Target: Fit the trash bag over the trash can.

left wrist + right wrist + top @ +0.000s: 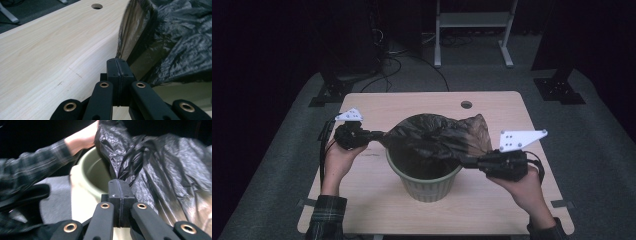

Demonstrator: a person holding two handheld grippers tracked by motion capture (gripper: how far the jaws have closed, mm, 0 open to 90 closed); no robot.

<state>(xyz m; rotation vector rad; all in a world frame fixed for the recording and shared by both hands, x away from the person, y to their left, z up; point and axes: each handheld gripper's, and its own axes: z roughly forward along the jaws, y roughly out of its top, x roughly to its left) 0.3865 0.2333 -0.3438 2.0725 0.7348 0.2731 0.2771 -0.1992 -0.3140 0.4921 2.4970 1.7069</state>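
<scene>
High view, green bin [426, 185] centre frame on surface [372, 200], black bag [437, 137] stretched over its rim, left tool [382, 136] clamped shut on bag's left edge, right tool [466, 161] clamped shut on bag's right edge.

bin [427, 186] mid-table [377, 200] | bag [437, 137] over bin mouth | left gripper [379, 136] at bag's 9 o'clock | right gripper [469, 161] at 4 | hole [466, 104] at 12
</scene>
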